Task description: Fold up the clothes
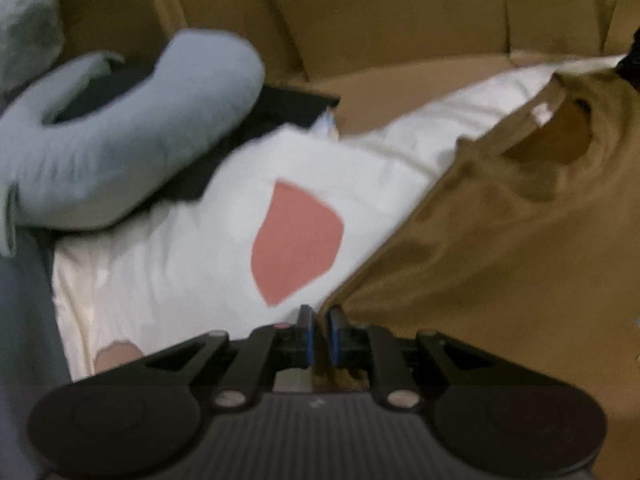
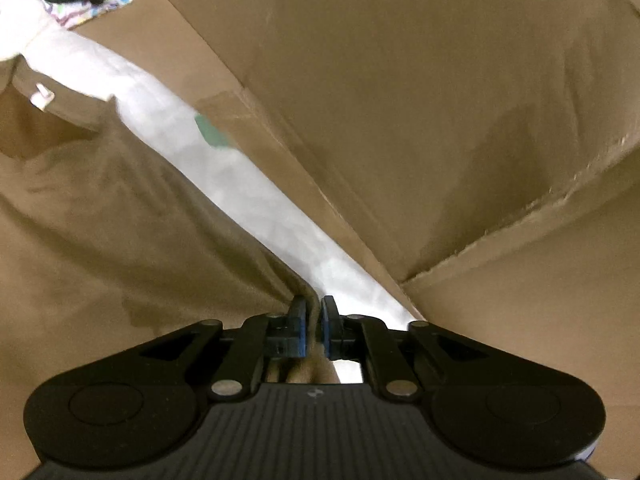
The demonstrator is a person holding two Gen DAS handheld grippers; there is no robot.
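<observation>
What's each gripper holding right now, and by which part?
Both hold the brown shirt. The left gripper and the right gripper each pinch its edge, jaws shut on the fabric. Which hem or side cannot be told.

Cardboard walls (image 2: 400, 100) box in right side (close).

Two grippers, the left gripper (image 1: 320, 316) and the right gripper (image 2: 315, 306), are each pinching one brown shirt (image 1: 500, 240); one white garment (image 1: 192, 248), one grey garment (image 1: 120, 140) and one cardboard box (image 2: 400, 100) are showing nearby.
</observation>
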